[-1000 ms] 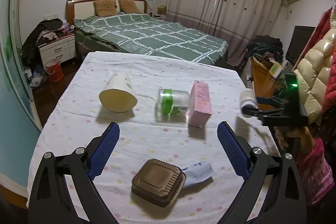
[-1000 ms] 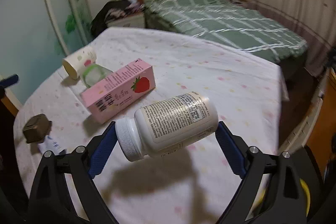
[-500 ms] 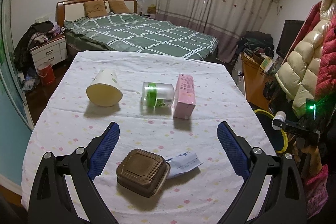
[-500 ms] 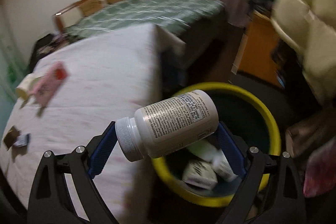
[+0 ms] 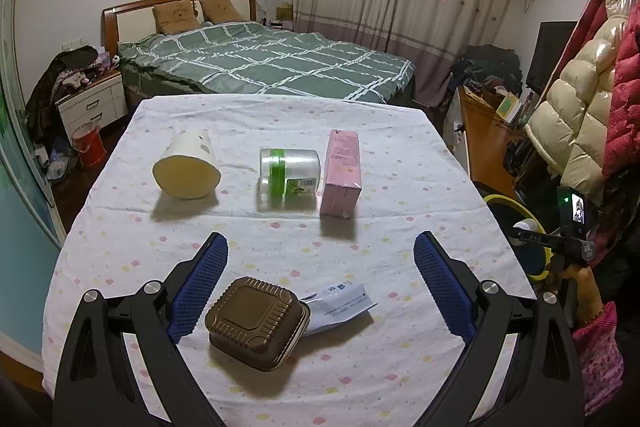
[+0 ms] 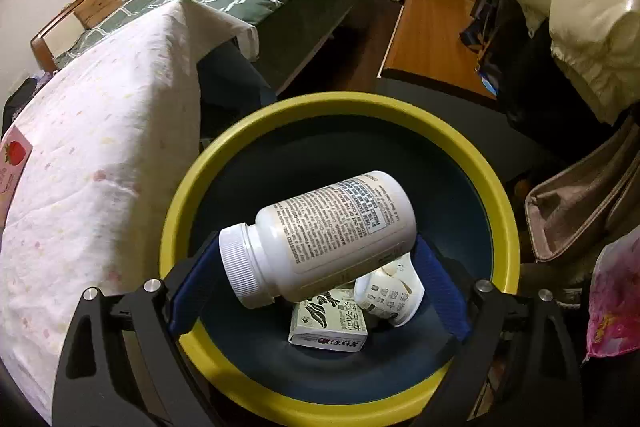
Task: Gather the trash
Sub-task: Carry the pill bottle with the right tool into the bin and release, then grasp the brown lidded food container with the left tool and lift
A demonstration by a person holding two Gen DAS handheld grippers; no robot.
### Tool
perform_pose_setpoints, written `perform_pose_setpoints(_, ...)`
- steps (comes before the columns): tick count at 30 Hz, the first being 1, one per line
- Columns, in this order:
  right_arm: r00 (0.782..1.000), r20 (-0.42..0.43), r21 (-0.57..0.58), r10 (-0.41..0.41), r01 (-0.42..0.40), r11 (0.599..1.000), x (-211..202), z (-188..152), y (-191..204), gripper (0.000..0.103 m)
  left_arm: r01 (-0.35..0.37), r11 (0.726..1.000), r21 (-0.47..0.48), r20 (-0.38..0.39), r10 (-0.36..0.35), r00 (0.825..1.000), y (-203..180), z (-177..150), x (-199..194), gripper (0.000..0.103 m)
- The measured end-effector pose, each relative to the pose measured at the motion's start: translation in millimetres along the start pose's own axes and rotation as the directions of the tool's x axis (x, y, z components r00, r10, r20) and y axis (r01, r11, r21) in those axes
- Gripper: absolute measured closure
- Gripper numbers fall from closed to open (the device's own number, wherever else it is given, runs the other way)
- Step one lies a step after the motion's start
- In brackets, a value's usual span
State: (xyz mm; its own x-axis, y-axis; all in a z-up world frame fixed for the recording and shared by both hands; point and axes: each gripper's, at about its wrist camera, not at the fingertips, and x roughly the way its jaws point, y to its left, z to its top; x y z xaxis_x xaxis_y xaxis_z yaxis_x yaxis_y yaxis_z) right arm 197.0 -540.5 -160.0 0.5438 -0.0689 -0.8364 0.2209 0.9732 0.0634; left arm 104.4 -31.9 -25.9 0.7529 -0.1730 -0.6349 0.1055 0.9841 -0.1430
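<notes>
My right gripper [image 6: 316,275] is shut on a white pill bottle [image 6: 320,239] and holds it over the yellow-rimmed bin [image 6: 192,187]. A small carton [image 6: 328,323] and a paper cup [image 6: 388,291] lie inside the bin. My left gripper [image 5: 320,287] is open above the table [image 5: 400,147], over a brown square box [image 5: 256,323] and a white-blue packet [image 5: 340,303]. Further off lie a paper cup [image 5: 188,167], a clear jar with a green band [image 5: 288,175] and a pink carton [image 5: 342,171]. The right gripper and bin also show at the far right of the left wrist view [image 5: 532,239].
The bin stands on the floor beside the table's right edge [image 6: 188,75]. A wooden desk [image 6: 432,27] and hanging padded coats [image 6: 560,7] are behind the bin. A green bed [image 5: 260,63] lies beyond the table. A nightstand [image 5: 92,107] is at the left.
My right gripper has carried the pill bottle off the table to above the bin. My left gripper has pulled back slightly and stays open.
</notes>
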Motion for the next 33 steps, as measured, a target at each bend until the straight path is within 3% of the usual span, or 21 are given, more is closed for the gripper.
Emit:
perform_pose_setpoints(19,1.000,0.016,0.009,0.004,-0.004,1.000,-17.5,-2.5,8.6,0.011,-0.015,1.000,-0.015,-0.010,0.015,1.000,15.7,-6.5,0.3,0.010)
perform_pose_setpoints(29,0.996,0.057,-0.012,0.068,-0.067,0.998,-48.8,-23.8,30.2,0.011,-0.066,0.997,0.051,-0.107,0.071,0.992,48.2,-41.3,14.8,0.010)
perform_pose_setpoints(33,0.994,0.074,-0.043,0.082,-0.079,0.996,-58.2,-22.6,44.6,0.011,-0.055,0.996,0.070,-0.142,0.065,0.988,56.3,-51.8,27.4,0.015)
